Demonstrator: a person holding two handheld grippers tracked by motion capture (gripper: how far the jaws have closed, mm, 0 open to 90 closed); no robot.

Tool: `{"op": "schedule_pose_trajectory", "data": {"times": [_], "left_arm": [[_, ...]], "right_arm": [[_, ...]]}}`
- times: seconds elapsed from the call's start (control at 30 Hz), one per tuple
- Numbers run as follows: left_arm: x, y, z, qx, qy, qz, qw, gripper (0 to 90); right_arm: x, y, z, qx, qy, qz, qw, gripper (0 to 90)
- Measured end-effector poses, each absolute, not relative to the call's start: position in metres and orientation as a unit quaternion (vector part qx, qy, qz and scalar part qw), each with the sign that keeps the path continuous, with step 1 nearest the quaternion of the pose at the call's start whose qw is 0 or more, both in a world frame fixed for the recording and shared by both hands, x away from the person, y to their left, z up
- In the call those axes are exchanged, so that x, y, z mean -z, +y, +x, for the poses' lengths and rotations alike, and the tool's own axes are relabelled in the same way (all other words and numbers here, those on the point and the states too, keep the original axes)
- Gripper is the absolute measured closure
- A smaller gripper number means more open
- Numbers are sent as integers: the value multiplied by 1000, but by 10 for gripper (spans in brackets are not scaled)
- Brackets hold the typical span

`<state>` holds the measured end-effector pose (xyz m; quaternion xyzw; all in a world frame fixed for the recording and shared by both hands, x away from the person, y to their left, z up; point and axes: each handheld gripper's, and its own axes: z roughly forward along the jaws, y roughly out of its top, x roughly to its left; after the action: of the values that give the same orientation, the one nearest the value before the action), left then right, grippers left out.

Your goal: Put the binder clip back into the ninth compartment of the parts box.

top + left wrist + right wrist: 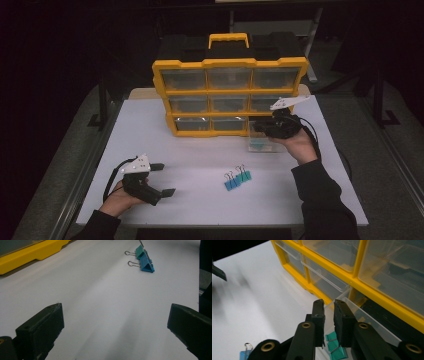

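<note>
The right gripper [329, 305] pinches the clear plastic drawer [362, 317] by its wall, half hiding green binder clips [335, 347]; the left gripper [115, 322] gapes empty.

The left hand [116, 200] rests low at the near left, holding the left gripper [163, 179] with its jaws spread wide apart, pointing right. The right arm [320, 195], in a dark sleeve, reaches forward; the right gripper [260, 126] has its jaws drawn nearly together, a thin clear wall between them
</note>
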<state>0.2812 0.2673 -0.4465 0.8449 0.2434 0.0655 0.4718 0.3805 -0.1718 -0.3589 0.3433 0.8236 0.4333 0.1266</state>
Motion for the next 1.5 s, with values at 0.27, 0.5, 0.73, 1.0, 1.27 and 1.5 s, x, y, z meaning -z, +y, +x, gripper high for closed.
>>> {"op": "schedule_pose_trajectory", "data": {"times": [0.27, 0.5, 0.73, 1.0, 1.27, 1.5], "left_arm": [[446, 267, 281, -66, 244, 845, 472, 5], [446, 267, 281, -67, 243, 845, 471, 5], [446, 267, 281, -67, 243, 845, 472, 5], [446, 267, 281, -66, 244, 845, 472, 5], [446, 268, 280, -67, 245, 844, 473, 5], [446, 267, 281, -65, 245, 844, 473, 4]], "right_arm": [[353, -171, 371, -436, 826, 338, 113, 684], [349, -173, 361, -441, 826, 334, 108, 629], [352, -176, 350, -442, 827, 332, 104, 605], [359, -174, 338, -440, 831, 327, 96, 546], [364, -172, 326, -440, 835, 318, 88, 489], [375, -170, 317, -435, 841, 312, 80, 464]]}}
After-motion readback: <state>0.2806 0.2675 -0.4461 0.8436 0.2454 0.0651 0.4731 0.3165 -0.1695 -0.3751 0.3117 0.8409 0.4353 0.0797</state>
